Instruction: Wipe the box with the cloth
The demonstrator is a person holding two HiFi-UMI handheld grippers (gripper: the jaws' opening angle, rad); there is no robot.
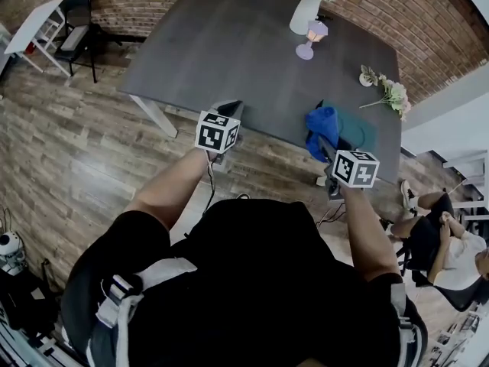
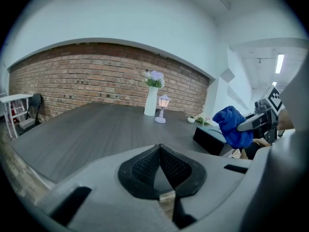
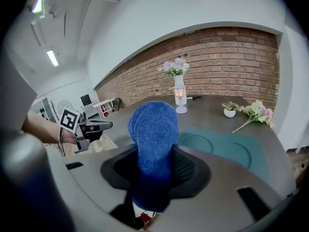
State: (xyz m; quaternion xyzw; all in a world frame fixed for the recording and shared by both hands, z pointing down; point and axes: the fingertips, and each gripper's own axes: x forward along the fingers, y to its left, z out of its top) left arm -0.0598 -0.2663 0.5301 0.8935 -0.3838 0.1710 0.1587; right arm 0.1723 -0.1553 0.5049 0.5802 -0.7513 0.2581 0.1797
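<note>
Left gripper [image 2: 160, 151] hangs empty at the table [image 1: 229, 44] edge, jaws pressed together. Right gripper [image 3: 154, 167] pinches the blue cloth [image 3: 153, 129] just above the teal box [image 3: 227, 146] on the table's right. Next, I judge, lower it onto the top and sweep.

The blue cloth [image 1: 322, 124] is held at the tip of the right gripper [image 1: 327, 145], over the left end of the teal box [image 1: 365, 134] on the counter [image 1: 229, 44]. The left gripper [image 1: 229, 109] is positioned at the counter's near edge, well apart.
</note>
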